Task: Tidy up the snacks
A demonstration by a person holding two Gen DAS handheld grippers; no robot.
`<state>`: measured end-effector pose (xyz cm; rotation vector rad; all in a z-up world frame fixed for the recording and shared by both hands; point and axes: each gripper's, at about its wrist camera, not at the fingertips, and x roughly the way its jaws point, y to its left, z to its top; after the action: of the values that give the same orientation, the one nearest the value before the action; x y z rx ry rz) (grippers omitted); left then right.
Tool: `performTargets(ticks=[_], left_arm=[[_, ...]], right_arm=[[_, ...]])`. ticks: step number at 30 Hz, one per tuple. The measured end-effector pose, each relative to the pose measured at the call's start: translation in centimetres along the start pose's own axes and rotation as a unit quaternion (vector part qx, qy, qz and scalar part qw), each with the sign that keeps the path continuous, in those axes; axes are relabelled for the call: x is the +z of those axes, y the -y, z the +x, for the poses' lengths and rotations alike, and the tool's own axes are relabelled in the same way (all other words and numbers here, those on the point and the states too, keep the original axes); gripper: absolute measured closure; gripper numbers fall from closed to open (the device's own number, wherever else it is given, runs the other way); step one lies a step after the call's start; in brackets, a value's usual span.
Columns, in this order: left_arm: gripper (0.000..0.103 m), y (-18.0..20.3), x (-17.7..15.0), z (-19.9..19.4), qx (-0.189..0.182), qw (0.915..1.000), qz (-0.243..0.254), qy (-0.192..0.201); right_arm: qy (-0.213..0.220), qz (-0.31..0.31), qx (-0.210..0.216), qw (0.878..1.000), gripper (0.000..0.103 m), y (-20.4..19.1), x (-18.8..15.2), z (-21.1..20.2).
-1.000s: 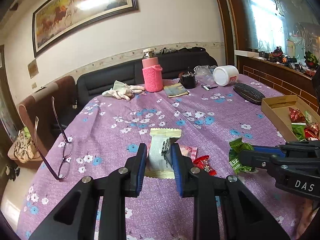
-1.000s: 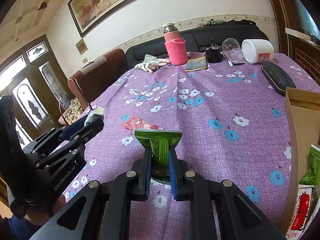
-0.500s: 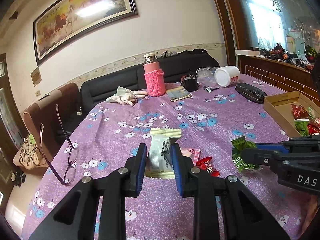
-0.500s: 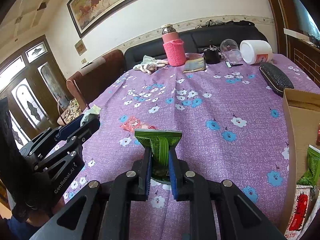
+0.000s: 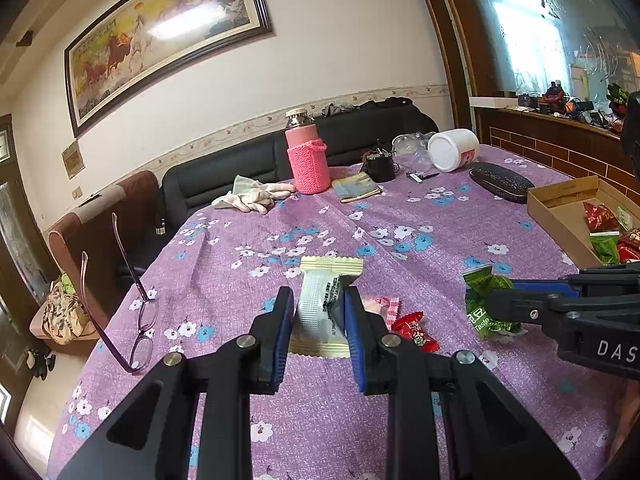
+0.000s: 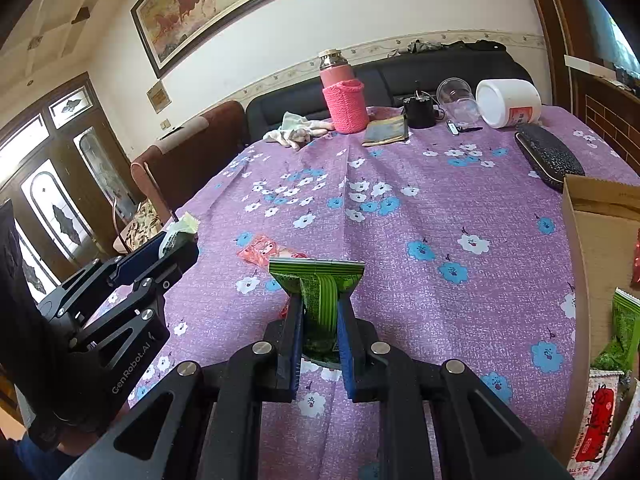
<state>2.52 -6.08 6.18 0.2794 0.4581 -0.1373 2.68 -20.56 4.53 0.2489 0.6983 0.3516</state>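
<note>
Left wrist view: left gripper (image 5: 318,312) jaws clamped on a cream wafer packet (image 5: 322,308), squeezed at its middle, crimped ends sticking out above and below the blue pads (image 5: 285,332). Packet held clear above the purple floral tablecloth (image 5: 400,216). At 3 o'clock of the jaws, just beside them on the cloth: a pink-striped candy (image 5: 385,305) and a red wrapped candy (image 5: 416,331), touching or nearly so. Further out at 3 o'clock, the right gripper (image 5: 496,306) comes in from the edge, closed on a green snack packet (image 5: 482,300). At 2 o'clock, a cardboard box (image 5: 560,216) with red and green packets inside. At 9 o'clock, purple-framed glasses (image 5: 140,320) by the table edge. At 12 o'clock, far end: pink sleeved flask (image 5: 306,158), white gloves (image 5: 252,198), black glasses case (image 5: 502,176), white tub (image 5: 454,148) on its side.

Right wrist view: right gripper (image 6: 320,316) jaws pinched tight on the green snack packet (image 6: 318,284), top seal fanned out above the pads, off the cloth. Pink-striped candy (image 6: 260,248) on the cloth at 11 o'clock, partly behind the packet. Left gripper (image 6: 176,248) at 9 o'clock, cream wafer packet (image 6: 178,230) end poking out of its tip. Cardboard box (image 6: 588,240) at 3 o'clock, near; green and red-print packets at its near end.
</note>
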Motion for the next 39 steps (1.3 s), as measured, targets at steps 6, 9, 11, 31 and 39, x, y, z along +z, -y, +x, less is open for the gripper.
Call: performTargets(ticks=[6, 9, 11, 31, 39], left_arm=[[0.078, 0.0, 0.0, 0.0, 0.001, 1.0000, 0.000, 0.001], [0.078, 0.0, 0.0, 0.0, 0.001, 1.0000, -0.001, 0.000], [0.078, 0.0, 0.0, 0.0, 0.000, 1.0000, -0.001, 0.000], [0.078, 0.0, 0.0, -0.1, 0.001, 1.0000, -0.001, 0.001], [0.078, -0.8, 0.4, -0.1, -0.015, 0.9996, -0.026, -0.001]], right_arm=[[0.002, -0.001, -0.001, 1.000, 0.086, -0.1, 0.0, -0.2], [0.003, 0.001, -0.002, 1.000, 0.086, 0.0, 0.0, -0.2], [0.003, 0.002, -0.003, 1.000, 0.086, 0.1, 0.0, -0.2], [0.017, 0.013, -0.008, 1.000, 0.086, 0.8, 0.3, -1.0], [0.046, 0.042, -0.016, 0.998, 0.086, 2.4, 0.6, -3.3]])
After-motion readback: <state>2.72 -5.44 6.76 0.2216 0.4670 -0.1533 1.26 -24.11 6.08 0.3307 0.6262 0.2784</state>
